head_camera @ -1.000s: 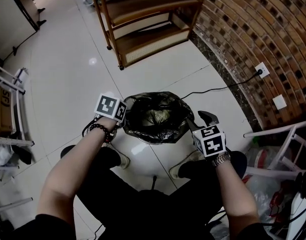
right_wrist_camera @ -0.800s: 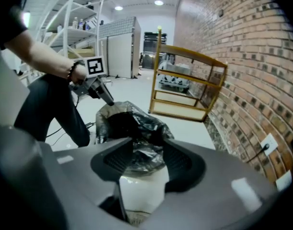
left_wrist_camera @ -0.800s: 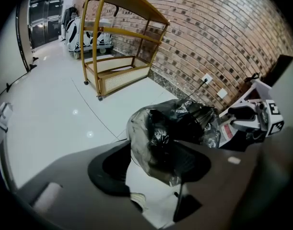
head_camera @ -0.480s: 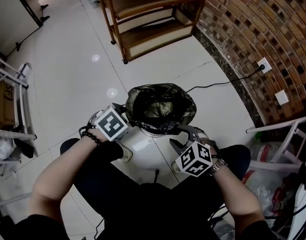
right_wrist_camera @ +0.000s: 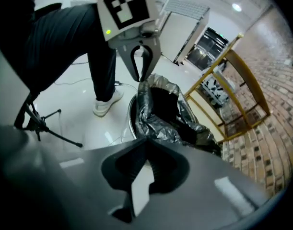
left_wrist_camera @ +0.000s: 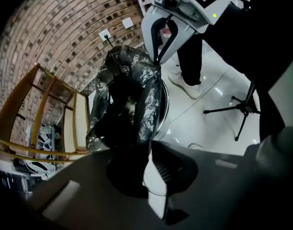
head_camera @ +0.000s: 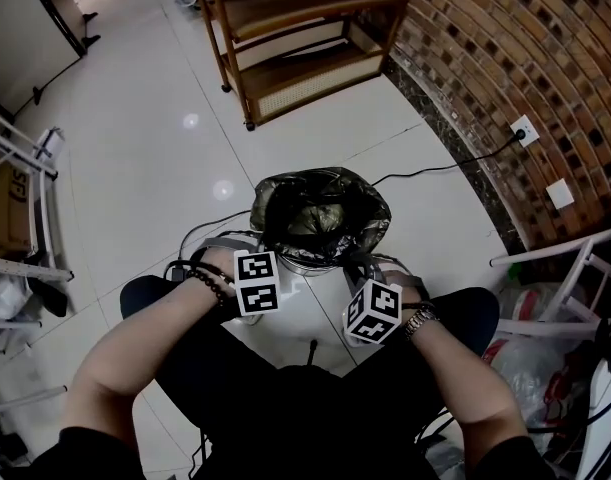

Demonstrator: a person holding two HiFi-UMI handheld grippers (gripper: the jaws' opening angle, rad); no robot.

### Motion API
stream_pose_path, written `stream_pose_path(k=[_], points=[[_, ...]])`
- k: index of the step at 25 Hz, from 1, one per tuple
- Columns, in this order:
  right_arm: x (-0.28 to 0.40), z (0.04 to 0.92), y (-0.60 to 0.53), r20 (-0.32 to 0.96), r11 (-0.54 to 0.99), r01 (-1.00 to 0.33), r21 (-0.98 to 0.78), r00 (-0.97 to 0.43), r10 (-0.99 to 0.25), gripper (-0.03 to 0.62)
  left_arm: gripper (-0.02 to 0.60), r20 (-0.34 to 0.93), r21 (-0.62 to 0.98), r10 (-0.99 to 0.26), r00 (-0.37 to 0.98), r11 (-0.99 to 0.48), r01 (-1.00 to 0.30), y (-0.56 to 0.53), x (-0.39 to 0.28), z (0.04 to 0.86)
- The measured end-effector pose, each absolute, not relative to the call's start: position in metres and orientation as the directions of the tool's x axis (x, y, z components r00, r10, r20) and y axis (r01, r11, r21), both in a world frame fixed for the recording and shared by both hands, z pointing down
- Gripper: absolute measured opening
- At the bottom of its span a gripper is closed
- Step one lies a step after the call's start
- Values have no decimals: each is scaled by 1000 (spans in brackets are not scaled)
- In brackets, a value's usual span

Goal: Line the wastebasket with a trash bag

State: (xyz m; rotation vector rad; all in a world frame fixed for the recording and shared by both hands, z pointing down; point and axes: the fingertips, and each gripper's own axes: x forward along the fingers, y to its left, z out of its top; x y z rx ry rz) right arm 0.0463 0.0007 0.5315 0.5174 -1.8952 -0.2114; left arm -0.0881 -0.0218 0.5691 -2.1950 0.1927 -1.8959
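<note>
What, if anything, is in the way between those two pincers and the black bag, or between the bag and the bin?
Nothing visible. The left gripper has its jaws closing on the near edge of the bag, the right gripper is shut on it, and the bag already hangs in the bin.

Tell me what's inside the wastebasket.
A crumpled black trash bag fills the wastebasket, its edge spilling over the rim. The bag hides the inner walls and bottom, so anything beneath it cannot be seen.
</note>
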Motion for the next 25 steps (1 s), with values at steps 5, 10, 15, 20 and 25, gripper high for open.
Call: stream_pose_path(k=[5,10,15,20,25], points=[[52,499,-11,810,876,-462,141,-455,-370,3,2,955,-142,-148,257,-989,-39,-24,-83,545],[51,484,-9,779,860,-501,-97,-575,-248,3,2,940,19,-2,341,-998,-60,-11,-78,516],[47,496,16,819,894,-418,-165,-563,-112,3,2,940,164,157,302,-986,2,17,-84,512],[46,530,32,897,949,-315,-26,-426,-116,7,3,967,106,113,227,-993,41,20,-89,544],[54,558,39,940,961,-277,27,-319,-118,153,166,979,85,91,181,-996,36,18,-91,561]])
